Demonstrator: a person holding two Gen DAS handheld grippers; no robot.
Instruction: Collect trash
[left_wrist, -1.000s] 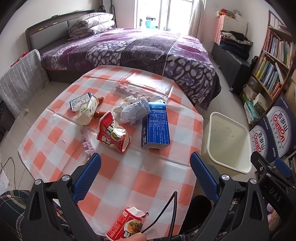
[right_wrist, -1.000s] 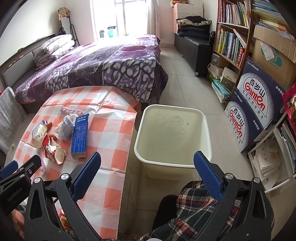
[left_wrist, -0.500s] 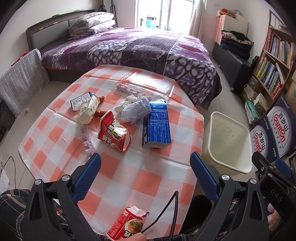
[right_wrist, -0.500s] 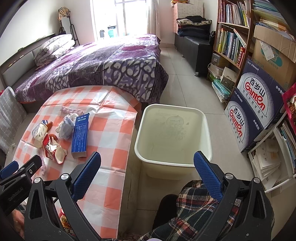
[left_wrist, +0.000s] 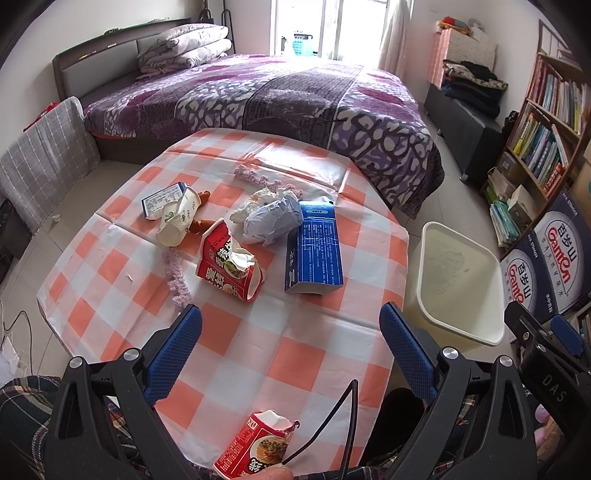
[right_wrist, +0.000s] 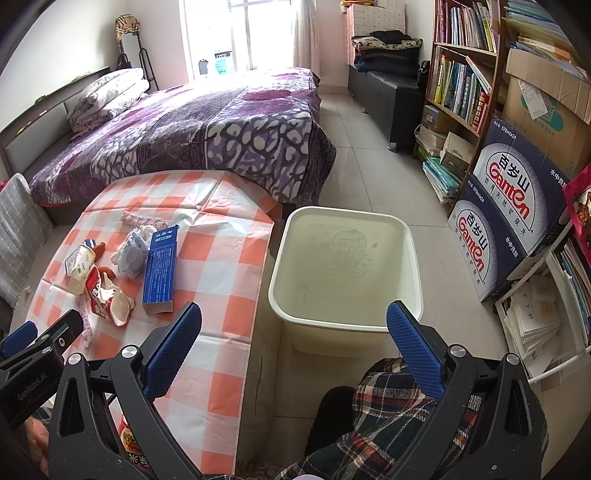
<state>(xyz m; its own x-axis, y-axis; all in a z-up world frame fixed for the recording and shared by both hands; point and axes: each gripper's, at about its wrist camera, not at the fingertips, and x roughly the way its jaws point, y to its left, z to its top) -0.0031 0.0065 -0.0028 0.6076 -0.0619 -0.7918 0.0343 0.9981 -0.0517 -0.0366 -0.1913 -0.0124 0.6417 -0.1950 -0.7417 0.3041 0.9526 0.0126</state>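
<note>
Trash lies on a checked tablecloth (left_wrist: 295, 354): a blue box (left_wrist: 314, 254), a torn red carton (left_wrist: 229, 266), crumpled white paper (left_wrist: 271, 221), a paper cup (left_wrist: 177, 221), a small blue-white box (left_wrist: 162, 199) and a purple crochet strip (left_wrist: 177, 277). Another red carton (left_wrist: 255, 446) lies at the near edge. A cream bin (right_wrist: 347, 266) stands on the floor right of the table. My left gripper (left_wrist: 291, 343) is open and empty above the near table. My right gripper (right_wrist: 295, 339) is open and empty, near the bin's front rim.
A bed with a purple cover (left_wrist: 295, 99) stands behind the table. Bookshelves (right_wrist: 461, 81) and Ganten water boxes (right_wrist: 509, 206) line the right wall. A person's plaid-clad legs (right_wrist: 388, 424) are below the right gripper. A cable (left_wrist: 347, 417) hangs at the near edge.
The left wrist view has shifted very slightly; the table items sit a touch lower and to the right. Both grippers stay open.
</note>
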